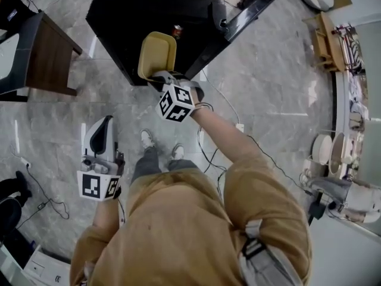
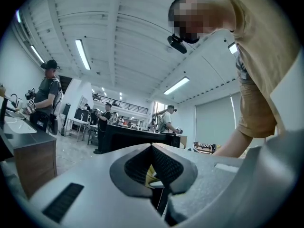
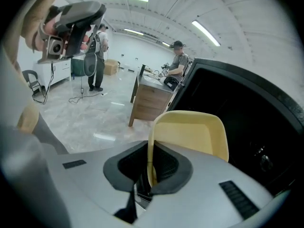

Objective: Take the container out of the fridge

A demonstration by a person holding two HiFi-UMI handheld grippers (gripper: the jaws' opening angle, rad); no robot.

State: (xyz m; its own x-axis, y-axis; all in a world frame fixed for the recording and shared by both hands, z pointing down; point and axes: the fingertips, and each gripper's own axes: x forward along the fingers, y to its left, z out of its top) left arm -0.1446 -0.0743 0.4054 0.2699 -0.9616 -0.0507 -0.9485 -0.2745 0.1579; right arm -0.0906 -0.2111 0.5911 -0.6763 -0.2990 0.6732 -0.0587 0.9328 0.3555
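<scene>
In the head view, the right gripper (image 1: 164, 76) gripped the yellow container (image 1: 158, 52) by its rim, at the open front of the black fridge (image 1: 131, 16). A red can (image 1: 177, 30) stood inside, the fridge door (image 1: 247, 11) hung open at the right, and a wooden counter (image 1: 50, 55) stood at the left. In the left gripper view, the left gripper (image 2: 152, 148) had its jaws together and empty. In the right gripper view, the jaws pressed on the container's wall, with the dark fridge just behind it.

Dark fridge (image 3: 237, 108) interior, contents unreadable; container (image 3: 190, 132) near rim hidden inside right claw (image 3: 150, 160)
</scene>
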